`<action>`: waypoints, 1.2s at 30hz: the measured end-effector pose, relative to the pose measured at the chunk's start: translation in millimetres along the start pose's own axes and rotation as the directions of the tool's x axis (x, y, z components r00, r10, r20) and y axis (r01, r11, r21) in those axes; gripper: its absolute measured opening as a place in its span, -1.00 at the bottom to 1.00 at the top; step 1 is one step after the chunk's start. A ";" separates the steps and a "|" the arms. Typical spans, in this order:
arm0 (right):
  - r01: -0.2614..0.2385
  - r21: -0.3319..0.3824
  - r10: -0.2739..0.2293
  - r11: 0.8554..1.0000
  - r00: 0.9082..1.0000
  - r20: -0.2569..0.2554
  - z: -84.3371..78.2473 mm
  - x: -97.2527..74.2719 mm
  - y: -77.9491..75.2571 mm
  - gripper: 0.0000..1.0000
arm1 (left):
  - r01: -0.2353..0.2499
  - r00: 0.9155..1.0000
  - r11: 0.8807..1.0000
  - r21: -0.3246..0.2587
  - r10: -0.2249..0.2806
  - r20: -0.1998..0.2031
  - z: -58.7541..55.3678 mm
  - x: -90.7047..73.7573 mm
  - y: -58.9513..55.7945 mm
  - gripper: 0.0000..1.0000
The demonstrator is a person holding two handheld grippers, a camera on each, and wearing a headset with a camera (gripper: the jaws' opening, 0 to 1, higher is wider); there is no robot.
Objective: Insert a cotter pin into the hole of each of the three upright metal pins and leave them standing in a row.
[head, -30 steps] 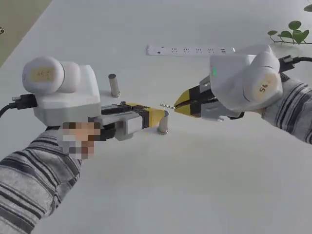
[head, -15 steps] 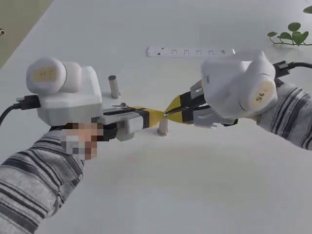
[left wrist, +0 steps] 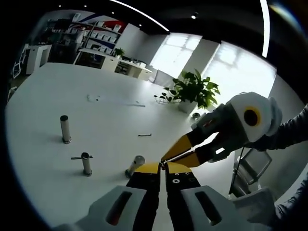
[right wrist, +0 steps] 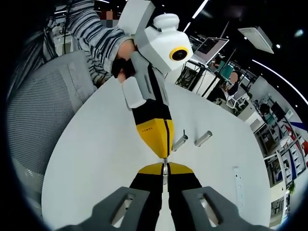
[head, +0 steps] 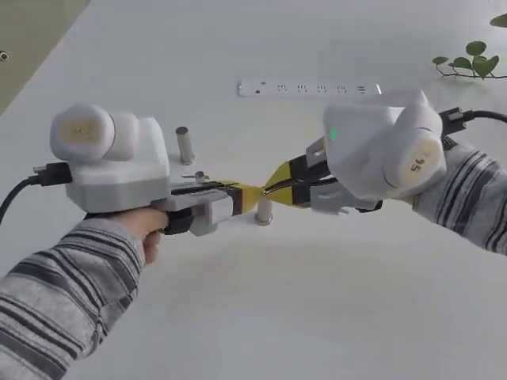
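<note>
Three metal pins stand on the white table [head: 261,317]. A bare pin [head: 184,144] is at the back, and a pin with a cotter pin through it [head: 200,176] peeks out behind my left gripper. The nearest pin [head: 264,212] stands just below both grippers' yellow tips. My right gripper [head: 275,187] is shut on a thin cotter pin [right wrist: 165,167]. My left gripper [head: 255,195] is shut and meets it tip to tip. In the left gripper view, the nearest pin [left wrist: 136,165] is left of the left gripper [left wrist: 162,166], not between its jaws. I cannot tell if the left tips pinch the cotter pin.
A white power strip [head: 309,85] lies at the back of the table, with a plant sprig [head: 467,57] at the far right. A loose cotter pin [left wrist: 144,135] lies on the table beyond the pins. A grey chair [right wrist: 43,115] stands beside the table.
My right gripper has moved left with the cotter pin until its tips meet the left gripper's tips above the nearest pin. The left gripper has barely moved.
</note>
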State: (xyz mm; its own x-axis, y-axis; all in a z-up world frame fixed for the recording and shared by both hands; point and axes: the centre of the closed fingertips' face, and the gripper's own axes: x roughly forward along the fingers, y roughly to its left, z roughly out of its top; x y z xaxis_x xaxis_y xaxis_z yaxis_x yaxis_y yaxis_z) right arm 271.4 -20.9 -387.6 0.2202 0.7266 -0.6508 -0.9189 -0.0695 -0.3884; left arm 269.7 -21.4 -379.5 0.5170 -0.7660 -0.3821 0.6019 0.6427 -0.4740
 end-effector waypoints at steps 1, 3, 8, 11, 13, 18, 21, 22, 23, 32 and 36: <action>0.001 0.009 -0.001 1.000 1.000 0.004 0.4 -0.4 0.0 -1.00 | 0.003 1.000 1.000 0.020 -0.003 0.004 0.9 -0.2 -0.7 -1.00; -0.013 0.044 0.013 0.999 1.000 0.012 1.1 -1.1 2.1 -1.00 | 0.008 1.000 0.998 0.065 -0.008 0.005 1.1 -0.8 -2.8 -1.00; -0.027 0.106 0.024 0.994 0.999 0.027 1.4 -0.4 5.0 -1.00 | 0.010 1.000 0.997 0.075 -0.010 -0.004 -1.4 -1.0 -3.2 -1.00; -0.048 0.193 0.041 0.980 0.998 0.038 -2.2 1.4 7.9 -1.00 | 0.006 1.000 0.990 0.143 -0.004 -0.015 -2.8 -2.4 -1.8 -1.00; -0.063 0.282 0.045 0.957 0.997 0.070 -2.8 1.2 8.6 -0.95 | 0.012 1.000 0.987 0.159 -0.010 -0.018 -3.5 -4.3 -0.9 -1.00; -0.102 0.471 0.043 0.876 0.990 0.135 -5.4 -0.2 7.9 -0.90 | 0.005 1.000 0.971 0.239 0.002 -0.026 -10.8 -11.9 8.1 -1.00; -0.154 0.570 0.044 0.807 0.978 0.202 -0.6 -0.5 10.0 -0.85 | 0.014 1.000 0.964 0.264 -0.009 -0.020 -14.6 -16.3 9.9 -1.00; -0.189 0.596 0.051 0.780 0.969 0.240 3.2 -0.9 12.4 -0.84 | 0.020 1.000 0.960 0.279 -0.016 -0.015 -15.8 -18.2 9.0 -1.00; -0.202 0.623 0.050 0.756 0.966 0.253 3.5 -0.8 13.1 -0.83 | 0.025 1.000 0.956 0.292 -0.022 -0.013 -16.2 -18.9 8.6 -1.00; -0.271 0.683 0.081 0.678 0.951 0.298 1.4 2.0 24.6 -0.72 | 0.081 0.997 0.925 0.372 -0.073 -0.034 -24.3 -22.2 -0.3 -1.00; -0.337 0.696 0.104 0.635 0.929 0.354 4.6 0.8 31.2 -0.72 | 0.114 0.993 0.914 0.390 -0.105 -0.046 -26.5 -22.6 -6.4 -1.00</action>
State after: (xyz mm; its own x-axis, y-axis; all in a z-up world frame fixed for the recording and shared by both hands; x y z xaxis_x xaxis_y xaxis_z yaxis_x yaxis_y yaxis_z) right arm 241.4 -19.3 -397.2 -0.0075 0.9102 -0.4142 -0.8850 0.1869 0.4265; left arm 238.1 -8.6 -388.8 0.4225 -0.8290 -0.3664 0.8464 0.5055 -0.1677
